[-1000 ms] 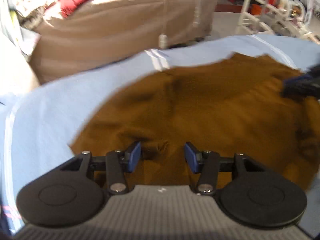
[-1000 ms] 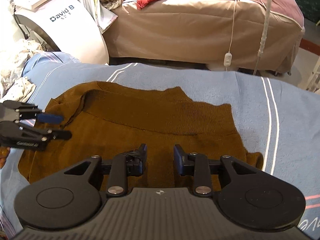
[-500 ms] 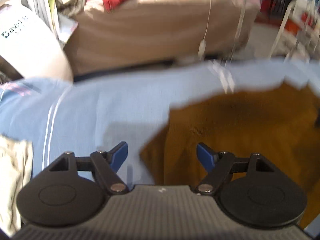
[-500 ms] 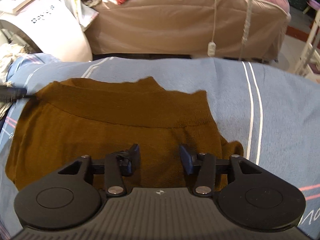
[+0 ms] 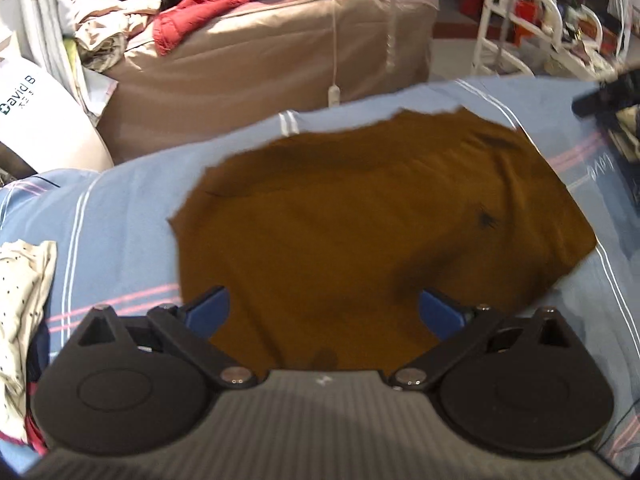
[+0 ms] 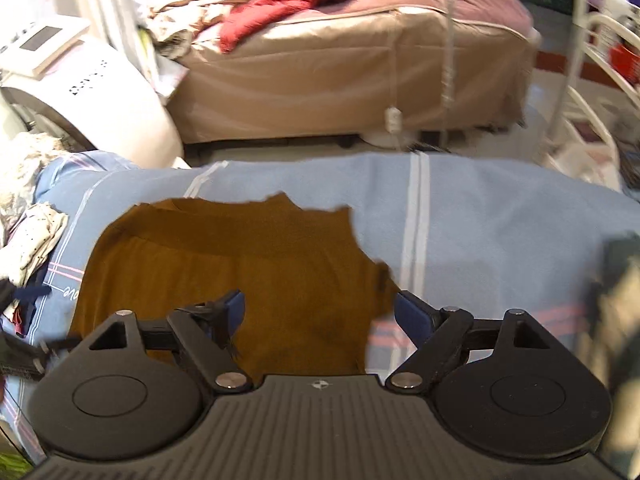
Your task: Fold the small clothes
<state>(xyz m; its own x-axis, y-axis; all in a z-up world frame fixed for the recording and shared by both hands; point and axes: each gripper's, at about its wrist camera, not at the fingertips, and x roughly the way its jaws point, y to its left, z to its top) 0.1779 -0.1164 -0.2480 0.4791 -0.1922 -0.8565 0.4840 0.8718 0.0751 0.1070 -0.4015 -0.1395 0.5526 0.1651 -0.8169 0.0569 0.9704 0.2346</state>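
A brown knitted garment [image 5: 360,216] lies spread flat on a light blue striped sheet [image 5: 120,208]. It also shows in the right wrist view [image 6: 240,264], with its ribbed band at the far side. My left gripper [image 5: 324,312] is open and empty, held above the garment's near edge. My right gripper [image 6: 318,310] is open and empty, above the garment's near right corner. The right gripper shows at the right edge of the left wrist view [image 5: 608,96].
A spotted white cloth [image 5: 20,300] lies at the left on the sheet. A tan-covered bed [image 6: 352,68] with red clothes [image 6: 296,0] stands behind. A white machine [image 6: 80,92] is at the left, a white rack [image 5: 532,36] at the right.
Both grippers have opened wide and pulled back from the garment. The left gripper swung left, then back over the garment. The garment now lies flat.
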